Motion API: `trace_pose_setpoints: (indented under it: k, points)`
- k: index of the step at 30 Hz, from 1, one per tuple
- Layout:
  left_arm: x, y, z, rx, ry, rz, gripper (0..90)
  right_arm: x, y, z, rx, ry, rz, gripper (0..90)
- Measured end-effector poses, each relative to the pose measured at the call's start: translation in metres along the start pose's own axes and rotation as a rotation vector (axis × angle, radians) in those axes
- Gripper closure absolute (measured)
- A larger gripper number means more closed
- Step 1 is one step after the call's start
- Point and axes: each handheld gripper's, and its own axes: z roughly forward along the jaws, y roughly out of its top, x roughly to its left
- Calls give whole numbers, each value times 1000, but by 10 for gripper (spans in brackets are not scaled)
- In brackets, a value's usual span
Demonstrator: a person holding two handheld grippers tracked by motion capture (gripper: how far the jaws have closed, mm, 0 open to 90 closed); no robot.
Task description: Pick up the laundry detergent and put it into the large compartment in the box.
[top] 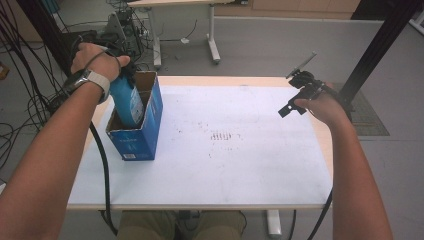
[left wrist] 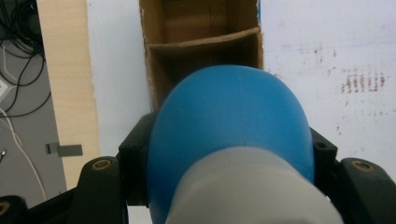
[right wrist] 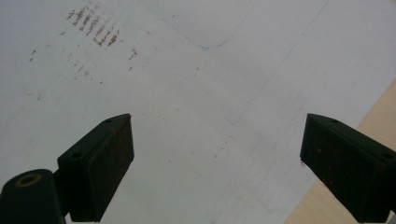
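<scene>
Clamped around a blue bottle (left wrist: 229, 121), the left gripper (top: 120, 67) sat at the upper left of the high view, its two black jaws pressed against the bottle's shoulders just below a pale grey cap (left wrist: 252, 191). The bottle hung upright with its lower half already inside an open blue cardboard box (top: 136, 131), which stood on the white table (top: 240, 170) left of centre in that frame. In the left gripper view a cardboard divider (left wrist: 205, 41) crossed the box near the top of the picture, and the bottle appeared to be going into the nearer compartment.

At the upper right of the high view the right gripper (top: 296, 102) hovered above the table's far edge with its jaws spread wide and nothing between them; the right gripper view showed bare white surface with brownish marks (right wrist: 93, 25) toward the upper left.

The bottle looked like smooth, rigid plastic, probably slick and rounded, so a hold on the curved shoulder could slide if the squeeze eased. Its weight could not be told. The hold high up near the cap seemed sensible, since it left the body free to pass the box walls. The box looked light and thin-walled, and a knock against its rim might tip or shift it.
</scene>
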Motion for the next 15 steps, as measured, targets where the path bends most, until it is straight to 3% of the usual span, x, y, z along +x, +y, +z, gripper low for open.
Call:
trace_pose_setpoints:
  k: [15]
  points:
    - [3, 2, 29, 22, -10, 16, 378, -2, -2, 4, 6, 4, 7, 95]
